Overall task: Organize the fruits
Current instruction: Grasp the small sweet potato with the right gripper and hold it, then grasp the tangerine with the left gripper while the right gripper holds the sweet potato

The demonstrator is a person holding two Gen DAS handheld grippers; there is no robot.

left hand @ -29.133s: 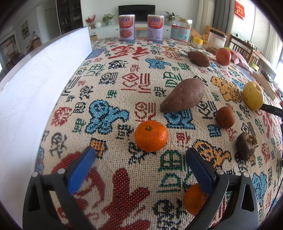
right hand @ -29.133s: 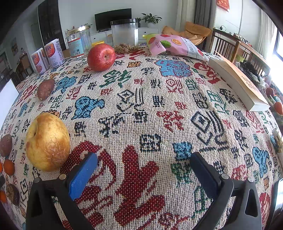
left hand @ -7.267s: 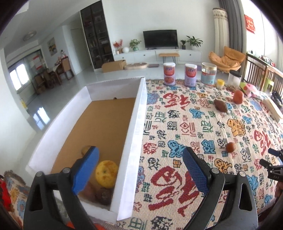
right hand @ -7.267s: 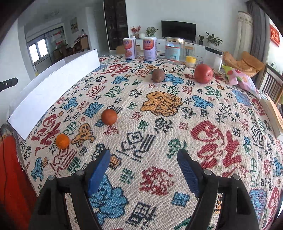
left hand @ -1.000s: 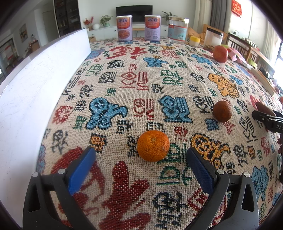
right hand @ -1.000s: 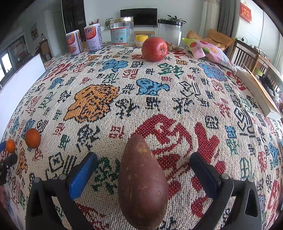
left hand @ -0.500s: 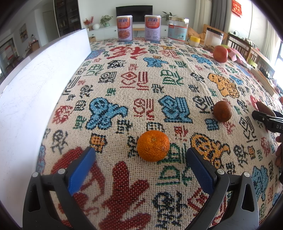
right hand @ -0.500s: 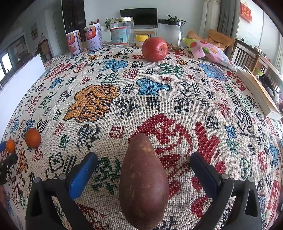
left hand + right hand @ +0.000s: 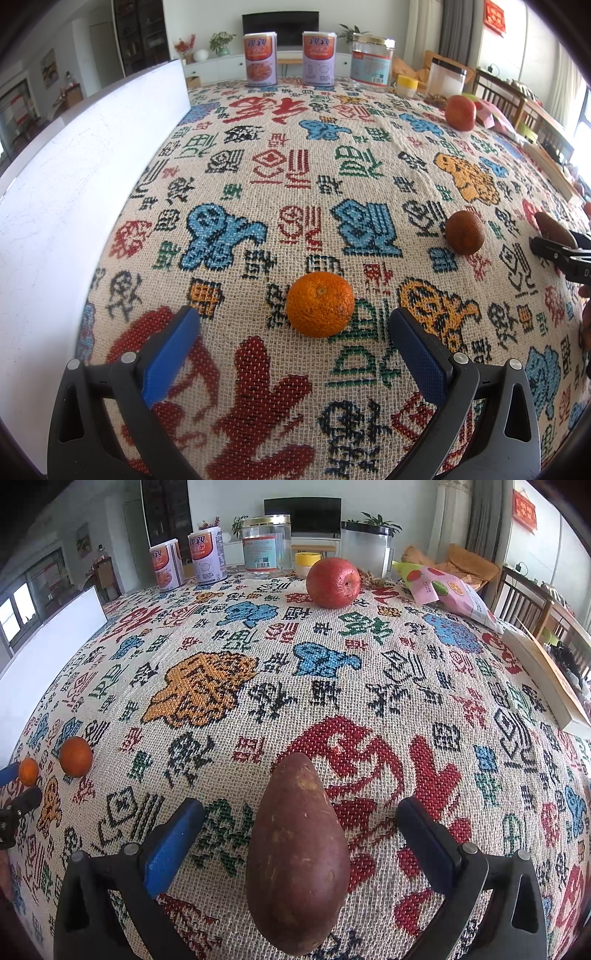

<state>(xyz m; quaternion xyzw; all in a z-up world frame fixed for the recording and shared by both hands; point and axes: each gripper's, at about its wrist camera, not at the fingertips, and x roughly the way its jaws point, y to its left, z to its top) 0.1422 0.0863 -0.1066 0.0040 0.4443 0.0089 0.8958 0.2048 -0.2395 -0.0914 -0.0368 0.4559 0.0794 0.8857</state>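
Orange [image 9: 320, 304] sits just ahead of the spread left tool [image 9: 294, 334]; sweet potato [image 9: 298, 856] lies between the spread right tool [image 9: 301, 825].

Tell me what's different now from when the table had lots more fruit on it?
The big sweet potato, yellow pear, dark shrivelled fruit and second orange have left the woven tablecloth. The open right gripper now straddles a reddish-brown sweet potato. The round orange mandarin and red apple stayed.
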